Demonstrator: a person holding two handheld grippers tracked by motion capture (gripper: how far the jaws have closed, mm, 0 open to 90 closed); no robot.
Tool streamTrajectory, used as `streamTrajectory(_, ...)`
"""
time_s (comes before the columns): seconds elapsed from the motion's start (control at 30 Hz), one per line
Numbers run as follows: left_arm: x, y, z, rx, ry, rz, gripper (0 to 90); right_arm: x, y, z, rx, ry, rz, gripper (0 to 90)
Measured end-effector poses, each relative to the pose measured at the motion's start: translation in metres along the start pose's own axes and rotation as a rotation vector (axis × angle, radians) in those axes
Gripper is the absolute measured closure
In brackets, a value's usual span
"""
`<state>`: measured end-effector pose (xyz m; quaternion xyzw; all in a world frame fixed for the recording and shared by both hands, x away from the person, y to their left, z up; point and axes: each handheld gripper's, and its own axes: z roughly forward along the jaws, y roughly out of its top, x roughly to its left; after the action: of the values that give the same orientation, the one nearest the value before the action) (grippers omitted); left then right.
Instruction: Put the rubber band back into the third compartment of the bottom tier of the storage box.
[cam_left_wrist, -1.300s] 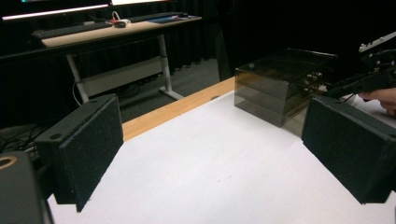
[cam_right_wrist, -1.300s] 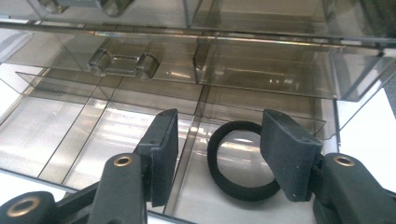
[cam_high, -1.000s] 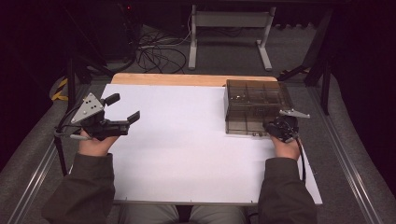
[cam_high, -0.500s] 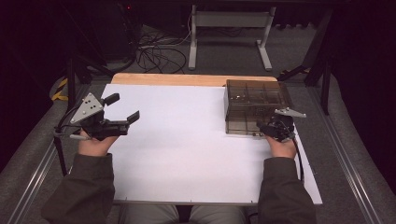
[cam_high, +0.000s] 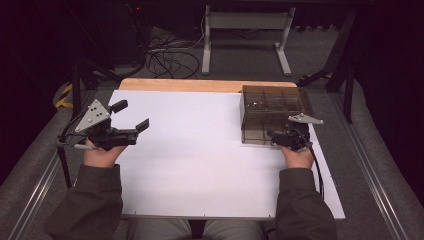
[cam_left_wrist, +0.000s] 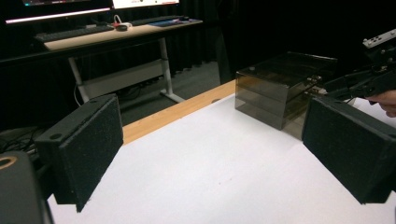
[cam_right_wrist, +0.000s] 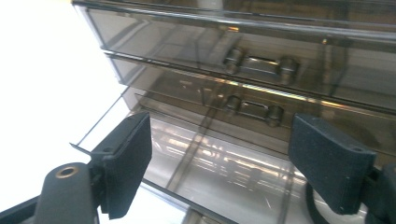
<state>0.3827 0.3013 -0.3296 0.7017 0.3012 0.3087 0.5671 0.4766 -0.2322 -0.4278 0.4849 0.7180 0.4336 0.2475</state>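
Observation:
A smoky see-through drawer box (cam_high: 272, 107) stands at the table's right rear. My right gripper (cam_high: 272, 134) is at its front, low by the bottom drawer. In the right gripper view the two upper drawers show their handles (cam_right_wrist: 259, 65), and the bottom drawer (cam_right_wrist: 210, 168) sticks out toward me, divided into compartments. The right jaws have just been opening and now stand open, with no handle between the pads. My left gripper (cam_high: 131, 115) hovers open over the table's left side with nothing in it. The left gripper view shows the box (cam_left_wrist: 280, 88) and the right gripper (cam_left_wrist: 369, 79) far off.
A white sheet (cam_high: 200, 165) covers the table, with a wooden strip (cam_high: 200, 85) along its far edge. Beyond it are cables (cam_high: 170, 55) and a desk frame (cam_high: 245, 30) on the floor. A metal rail (cam_high: 365, 165) runs along the right side.
My right gripper has shifted a little to the left along the front of the box. The left gripper has stayed where it was.

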Motion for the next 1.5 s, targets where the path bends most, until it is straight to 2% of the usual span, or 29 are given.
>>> streamTrajectory(0.17,0.000,0.000,0.000,0.000,-0.001,-0.002,6.3,0.006,0.004,-0.001,-0.008,0.031,-0.008,18.2)
streamTrajectory(0.3,0.000,0.000,0.000,0.002,-0.001,-0.003,6.3,0.011,0.009,-0.004,-0.028,0.068,-0.009,13.2)
streamTrajectory(0.5,0.000,0.000,-0.001,-0.003,0.002,-0.002,6.3,0.019,0.016,-0.011,-0.069,0.109,-0.024,11.3)
streamTrajectory(0.87,0.000,0.000,-0.001,-0.002,0.000,-0.002,6.3,0.023,0.021,-0.019,-0.112,0.139,-0.023,7.9)
streamTrajectory(1.3,0.000,0.001,-0.001,-0.004,-0.001,-0.002,6.3,0.044,0.037,-0.032,-0.141,0.170,-0.078,3.8)
streamTrajectory(1.5,0.000,0.001,-0.002,-0.004,0.000,-0.003,6.3,0.048,0.041,-0.038,-0.161,0.195,-0.074,2.3)
